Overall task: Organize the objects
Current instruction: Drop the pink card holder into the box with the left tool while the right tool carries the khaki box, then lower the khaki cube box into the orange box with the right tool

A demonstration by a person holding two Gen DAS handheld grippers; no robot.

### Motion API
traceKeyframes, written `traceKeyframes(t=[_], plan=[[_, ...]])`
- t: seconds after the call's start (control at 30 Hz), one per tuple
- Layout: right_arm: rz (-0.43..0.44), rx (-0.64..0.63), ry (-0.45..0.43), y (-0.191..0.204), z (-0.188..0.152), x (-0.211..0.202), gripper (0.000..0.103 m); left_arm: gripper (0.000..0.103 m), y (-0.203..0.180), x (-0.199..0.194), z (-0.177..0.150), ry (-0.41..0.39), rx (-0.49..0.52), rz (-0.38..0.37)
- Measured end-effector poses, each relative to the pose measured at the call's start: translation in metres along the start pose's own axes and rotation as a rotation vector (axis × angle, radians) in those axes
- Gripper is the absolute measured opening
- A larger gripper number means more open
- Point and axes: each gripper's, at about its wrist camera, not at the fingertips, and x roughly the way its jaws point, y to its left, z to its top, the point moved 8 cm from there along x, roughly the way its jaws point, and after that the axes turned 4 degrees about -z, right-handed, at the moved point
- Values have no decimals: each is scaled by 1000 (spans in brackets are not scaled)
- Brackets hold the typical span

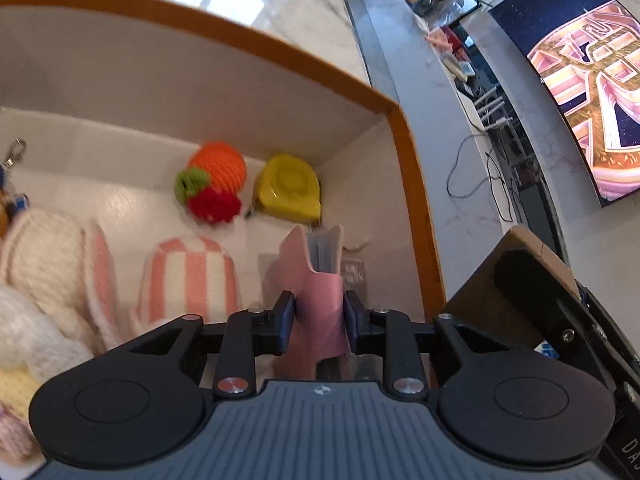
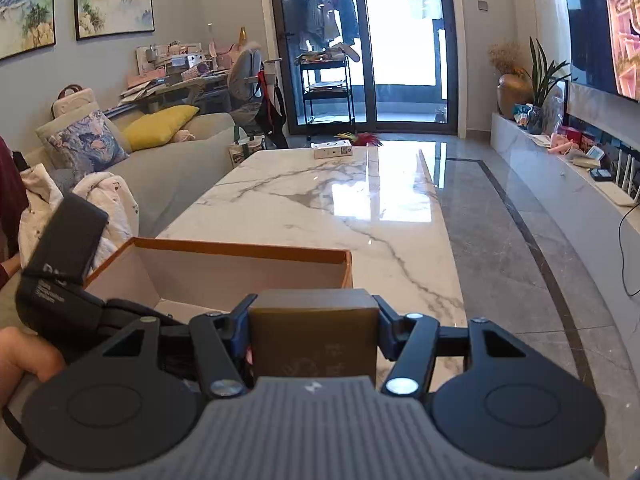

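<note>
My left gripper (image 1: 320, 320) points down into the near right corner of an orange-rimmed white box (image 1: 416, 200). A pink felt pouch (image 1: 316, 280) with grey cards in it stands between the blue pads (image 1: 287, 316), which sit just off its sides. In the box lie a knitted orange fruit (image 1: 218, 168), a yellow tape measure (image 1: 290, 192), a pink-striped knit piece (image 1: 192, 276) and cream knit things (image 1: 44, 256). My right gripper (image 2: 314, 320) is shut on a brown cardboard box (image 2: 314, 344), just right of the orange box (image 2: 240, 248); the brown box (image 1: 516, 276) also shows in the left wrist view.
The orange box sits at the near end of a long marble table (image 2: 340, 192), with a small white carton (image 2: 333, 149) at the far end. A sofa (image 2: 168, 172) runs along the left. A TV (image 2: 616, 28) and a low bench (image 2: 560, 172) are on the right. A hand (image 2: 24, 356) holds the left gripper.
</note>
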Motion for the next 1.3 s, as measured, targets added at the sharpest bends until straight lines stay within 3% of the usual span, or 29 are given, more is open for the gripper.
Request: traceKeyframes(t=[0.13,0.33,0.43,0.7,0.87,1.0,1.13,1.3], plan=[[-1,0,-3,-2,0,0,60,35,-3,5,-3,38,7,-18],[-1,-22,11,-1,0,1,60,38,-1,3,-3,34,2,-46],[4,-66,21,2,1,0,60,49,-1,0,-4,27,-23,-95],[23,-250,38,25,11,1,60,49,4,-20,4,-1,-34,-99],[60,-379,108,46,12,16,60,49,16,-50,13,-70,-31,-105],[70,-572,167,71,4,39,60,49,28,-61,13,-75,-24,-79],[85,-753,194,94,-2,59,60,43,37,-65,9,-64,-45,-103],[185,-728,264,102,-6,82,60,31,54,-70,6,-70,-80,-96]])
